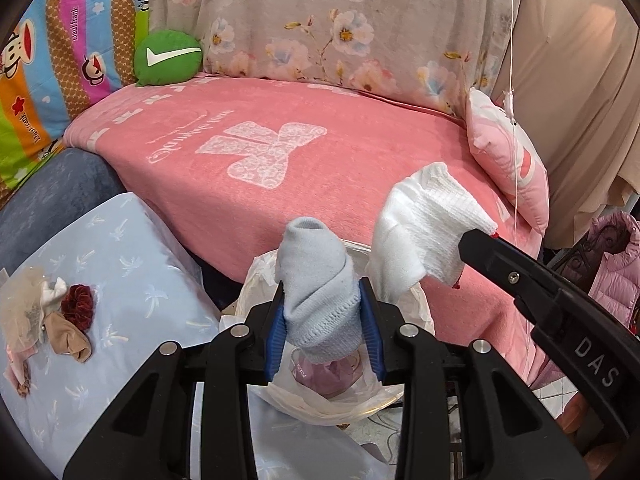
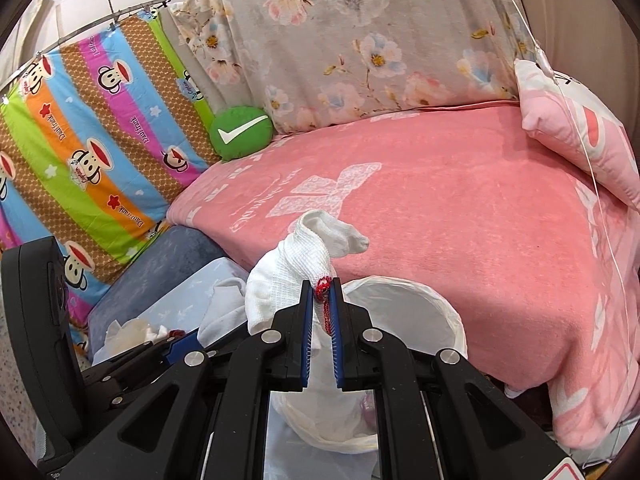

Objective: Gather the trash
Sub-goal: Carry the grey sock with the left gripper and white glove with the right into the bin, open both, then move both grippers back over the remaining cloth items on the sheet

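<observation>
Nearest, the left gripper (image 1: 326, 316) clamps a pale blue sock (image 1: 320, 292), and the right gripper (image 2: 323, 312) pinches the red-trimmed cuff of a white sock (image 2: 292, 268); both sets of fingers are nearly closed on fabric. Both socks hang over the bag-lined bin (image 2: 444, 312) below. Released off-centre, either could catch the liner rim or slide onto the pink blanket (image 1: 320, 128) beyond.

I see a sofa seat under a pink blanket (image 1: 320, 152), a floral sheet (image 1: 340, 20) over the far backrest, a striped monkey-print cloth (image 2: 92, 128) hanging at left, and a pink pillow (image 2: 580, 132) at right.
</observation>
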The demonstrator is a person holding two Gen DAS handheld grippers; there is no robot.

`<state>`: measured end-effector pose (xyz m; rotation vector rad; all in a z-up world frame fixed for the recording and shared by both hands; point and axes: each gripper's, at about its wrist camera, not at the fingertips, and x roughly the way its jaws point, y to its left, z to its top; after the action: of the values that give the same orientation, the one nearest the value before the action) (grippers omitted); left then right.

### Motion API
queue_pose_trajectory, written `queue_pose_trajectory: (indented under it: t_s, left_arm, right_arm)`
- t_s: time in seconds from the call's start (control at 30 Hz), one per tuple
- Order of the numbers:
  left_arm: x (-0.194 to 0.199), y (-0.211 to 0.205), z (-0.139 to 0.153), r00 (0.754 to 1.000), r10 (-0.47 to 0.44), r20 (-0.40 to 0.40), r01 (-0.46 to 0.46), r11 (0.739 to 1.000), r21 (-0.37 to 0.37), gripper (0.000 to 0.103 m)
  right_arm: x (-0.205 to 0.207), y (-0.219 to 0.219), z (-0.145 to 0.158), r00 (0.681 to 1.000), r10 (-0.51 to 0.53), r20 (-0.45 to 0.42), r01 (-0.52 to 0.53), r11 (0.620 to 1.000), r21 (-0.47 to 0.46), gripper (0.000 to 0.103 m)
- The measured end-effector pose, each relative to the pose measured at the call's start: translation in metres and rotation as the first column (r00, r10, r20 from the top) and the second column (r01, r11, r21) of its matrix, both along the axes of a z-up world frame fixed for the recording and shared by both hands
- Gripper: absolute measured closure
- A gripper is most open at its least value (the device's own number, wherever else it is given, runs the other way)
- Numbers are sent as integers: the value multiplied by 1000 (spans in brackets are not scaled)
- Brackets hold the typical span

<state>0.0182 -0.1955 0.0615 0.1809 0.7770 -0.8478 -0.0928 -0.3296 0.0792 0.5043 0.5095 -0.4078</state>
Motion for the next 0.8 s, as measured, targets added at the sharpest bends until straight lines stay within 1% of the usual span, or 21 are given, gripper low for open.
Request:
queue_pose_trajectory:
  t_s: [0.03,0.1,0.17,0.2,0.37,0.8]
  left_arm:
    - [0,0,0,1000,2,0,-2,1000,1,65]
    - [-1,-1,1,1000,21,13,-21,1000,0,42]
    - [-1,-1,1,999,31,23,-31,1000,-2,33]
    - [-1,-1,1,999,34,24,-34,999,0,31]
    - [4,1,-2,998,59,15,-59,998,13,29]
    - [12,22,-4,994,110,-2,-110,994,-1,29]
  right_arm:
    - [0,-1,0,1000,-3,-1,3,1000,-1,94]
    - [-1,0,0,1000,-15,-4,15,1000,-1,89]
    - [-2,0,1,1000,-23,-1,23,1000,-3,88]
    - [-2,-1,1,1000,-23,-1,23,1000,-4,88]
    - [0,2,1,1000,-19,-2,19,1000,-7,80]
    - [12,21,-2,999,30,-31,-31,999,-23,79]
